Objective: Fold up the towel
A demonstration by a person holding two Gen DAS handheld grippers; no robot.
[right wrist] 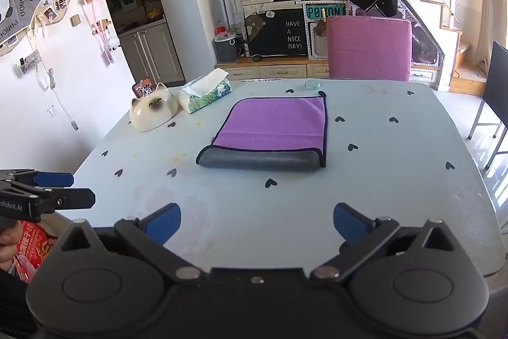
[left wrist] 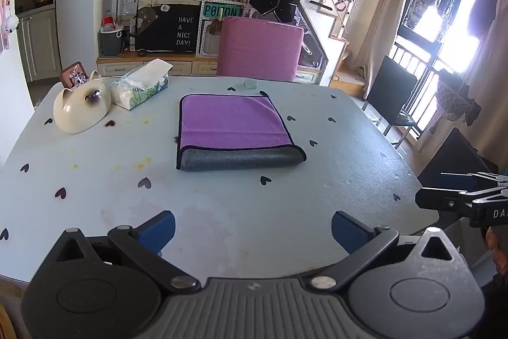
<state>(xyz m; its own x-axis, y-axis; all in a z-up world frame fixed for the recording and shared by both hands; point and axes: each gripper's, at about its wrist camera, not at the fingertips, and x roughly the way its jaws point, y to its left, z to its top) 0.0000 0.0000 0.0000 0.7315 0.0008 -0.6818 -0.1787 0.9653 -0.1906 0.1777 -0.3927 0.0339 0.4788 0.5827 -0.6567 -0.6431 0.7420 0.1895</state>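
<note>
A purple towel with a grey underside and dark trim lies folded on the pale table, its grey fold edge toward me. It also shows in the right wrist view. My left gripper is open and empty, near the table's front edge, well short of the towel. My right gripper is open and empty at about the same distance from it. Each gripper shows from the side in the other's view: the right gripper and the left gripper, both off the table's sides.
A ceramic cat-head bowl and a tissue pack sit at the table's far left. A small round disc lies near the far edge. A pink chair stands behind the table, a black chair at right.
</note>
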